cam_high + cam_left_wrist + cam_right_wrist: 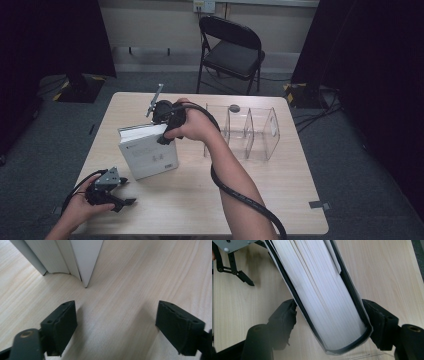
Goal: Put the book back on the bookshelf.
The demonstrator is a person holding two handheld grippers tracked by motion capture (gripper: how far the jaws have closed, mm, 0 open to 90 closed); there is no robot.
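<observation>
Gripped at its top edge by the right gripper [332, 322], jaws pressed on both covers: white book [148, 150] standing upright on the table [280, 200], left of centre. At 7 o'clock from book, near table's front edge: left gripper [122, 197], jaws wide apart, holding nothing. At 3 o'clock: clear divided rack [250, 132]. Beyond table, at 12 o'clock: folding chair [232, 50].

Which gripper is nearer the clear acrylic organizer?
Right. The right gripper clamps the book just left of the organizer; the left gripper, open, sits near the table's front-left corner.
</observation>
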